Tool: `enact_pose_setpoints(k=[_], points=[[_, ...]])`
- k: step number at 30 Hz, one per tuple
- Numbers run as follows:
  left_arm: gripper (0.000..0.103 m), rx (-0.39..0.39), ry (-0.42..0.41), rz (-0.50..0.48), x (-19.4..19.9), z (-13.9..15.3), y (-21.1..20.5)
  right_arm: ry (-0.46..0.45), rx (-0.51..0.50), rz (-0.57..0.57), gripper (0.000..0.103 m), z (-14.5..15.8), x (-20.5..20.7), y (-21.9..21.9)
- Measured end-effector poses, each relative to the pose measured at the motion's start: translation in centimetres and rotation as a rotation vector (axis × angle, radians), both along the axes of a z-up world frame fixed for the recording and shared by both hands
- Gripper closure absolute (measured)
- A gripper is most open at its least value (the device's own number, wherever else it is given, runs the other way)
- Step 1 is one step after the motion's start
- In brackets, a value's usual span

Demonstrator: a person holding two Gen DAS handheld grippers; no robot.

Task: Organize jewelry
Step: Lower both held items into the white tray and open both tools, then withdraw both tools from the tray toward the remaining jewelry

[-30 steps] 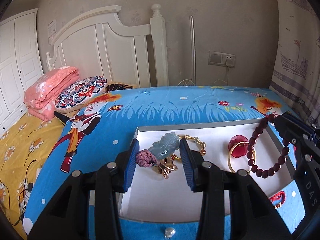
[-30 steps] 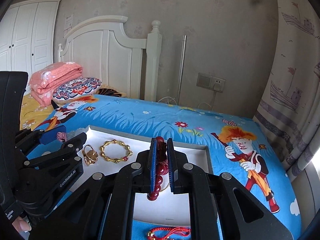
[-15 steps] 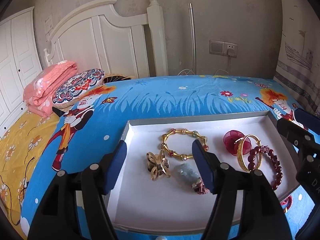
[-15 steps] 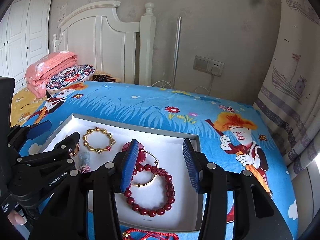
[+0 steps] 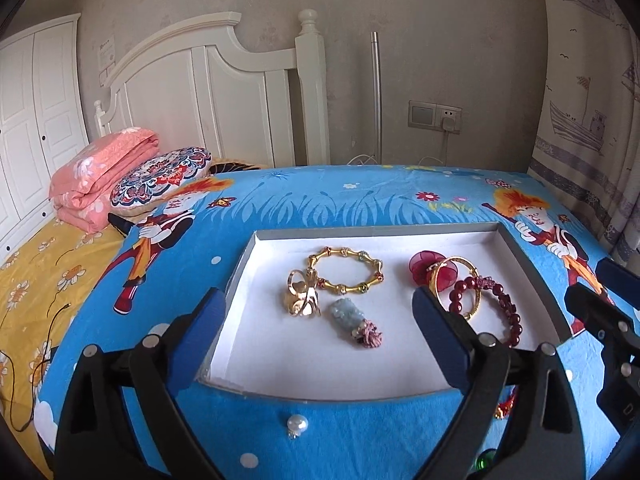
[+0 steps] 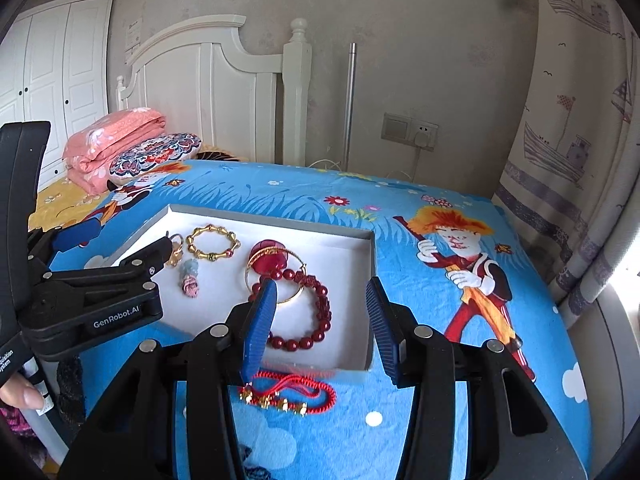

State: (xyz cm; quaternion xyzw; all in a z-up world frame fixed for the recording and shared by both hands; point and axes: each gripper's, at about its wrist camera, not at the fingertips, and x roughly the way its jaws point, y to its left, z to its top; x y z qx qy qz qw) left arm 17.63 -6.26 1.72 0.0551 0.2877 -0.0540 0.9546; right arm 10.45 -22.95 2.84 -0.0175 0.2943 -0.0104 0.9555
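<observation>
White shallow box [image 5: 240, 280] on blue cartoon bedsheet [image 5: 360, 200], holding all but a few pieces. Inside, toward the left: gold bamboo-link bangle [image 5: 345, 274], gold butterfly clasp [image 5: 302, 294] touching it, pale jade pendant [image 5: 347, 314] with pink knot just below. Toward the right: red flower piece [image 6: 267, 261], thin gold hoop [image 5: 456, 286] and dark red bead bracelet [image 6: 310, 312] overlapping one another. Outside the box, on the sheet by its near wall: pearl [image 5: 297, 424] and red cord bracelet with gold beads [image 6: 288, 394]. Left gripper [image 5: 320, 332] over the near edge, jaws wide and opening further, nothing clamped. Right gripper [image 6: 322, 320] half spread above the bead bracelet, pads clear of it.
</observation>
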Motion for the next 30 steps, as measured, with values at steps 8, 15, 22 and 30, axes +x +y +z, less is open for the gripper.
enact_pose_setpoints(k=[8,15,22,30], points=[[0.007,0.007,0.001,-0.019,-4.2,-1.8,0.4,0.031,0.005,0.011,0.058,-2.8,-4.0,0.4],[0.006,0.019,-0.017,-0.033,-7.6,-3.3,0.8,0.052,0.068,0.012,0.058,-5.1,-7.1,0.7],[0.006,0.042,-0.028,-0.035,-9.7,-5.0,0.7,0.034,0.082,0.018,0.058,-5.7,-8.3,1.2],[0.006,0.035,-0.049,-0.007,-10.8,-5.9,1.6,0.031,0.091,0.026,0.058,-6.0,-8.5,1.7]])
